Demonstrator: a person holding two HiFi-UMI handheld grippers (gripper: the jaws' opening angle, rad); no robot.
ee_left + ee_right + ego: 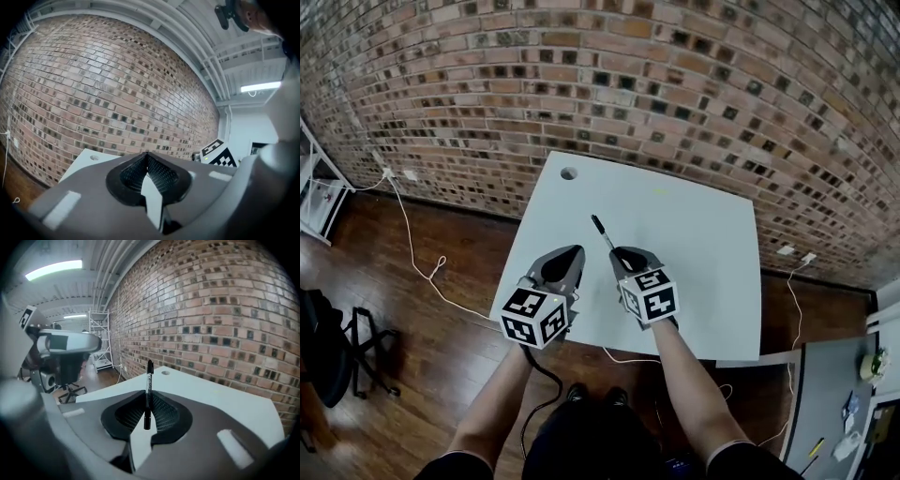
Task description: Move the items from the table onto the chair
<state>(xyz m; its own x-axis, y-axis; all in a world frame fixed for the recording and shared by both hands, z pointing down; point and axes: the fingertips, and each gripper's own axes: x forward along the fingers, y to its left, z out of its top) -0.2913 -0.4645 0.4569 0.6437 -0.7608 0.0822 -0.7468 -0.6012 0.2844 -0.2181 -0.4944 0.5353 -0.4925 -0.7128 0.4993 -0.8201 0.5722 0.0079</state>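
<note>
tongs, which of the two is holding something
The right tongs: they are shut on a black pen that sticks up from between them. The left tongs are shut too, but with nothing between them.

The left gripper (pixel 571 253) and the right gripper (pixel 620 254) are built alike: smooth grey moulded shells that narrow toward the jaws. Each carries a cube (pixel 536 317) at its rear, white with black square markers on its faces. In the gripper views the pads (pixel 132 171) are black with a fine ribbed mesh texture and sit in a rounded black recess. Pale rectangular patches (pixel 233 445) mark the grey shell on either side of that recess. A black cable (pixel 546 373) runs from the left gripper. The person wears dark short sleeves (pixel 457 463) that leave the forearms bare.
</note>
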